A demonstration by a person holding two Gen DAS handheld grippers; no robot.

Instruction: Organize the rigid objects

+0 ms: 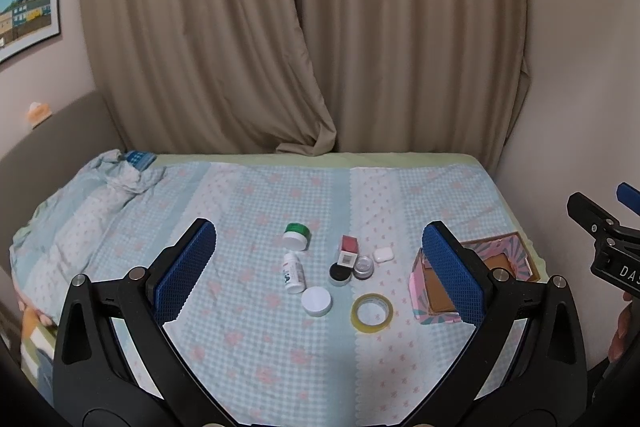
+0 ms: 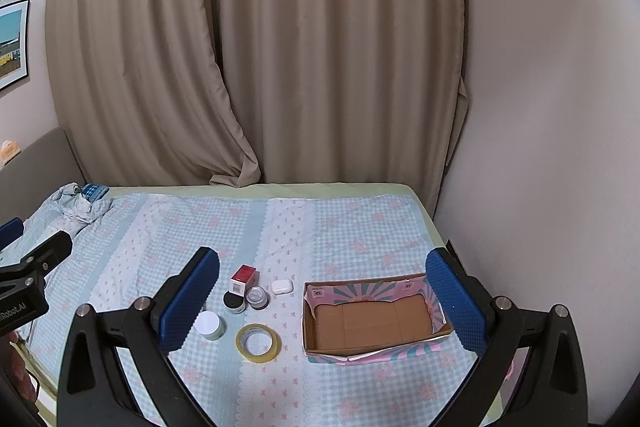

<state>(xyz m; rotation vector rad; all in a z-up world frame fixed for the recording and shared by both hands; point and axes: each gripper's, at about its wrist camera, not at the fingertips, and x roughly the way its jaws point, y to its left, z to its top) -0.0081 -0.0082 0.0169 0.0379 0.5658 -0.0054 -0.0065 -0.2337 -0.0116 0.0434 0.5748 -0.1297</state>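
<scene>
At centre frame on the checked bedspread (image 1: 248,347), small containers such as the tape roll (image 1: 372,310) are clustered just left of the empty cardboard box (image 2: 372,319), presumably their destination, while left gripper (image 1: 320,273) and right gripper (image 2: 322,301) are held spread wide, nothing grasped.

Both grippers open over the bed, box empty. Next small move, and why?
Probably lower the right gripper onto the tape roll. It lies flat, apart from the jars, close to the empty cardboard box on that side. Both grippers hold nothing; the left gripper sits farther from the box.
</scene>
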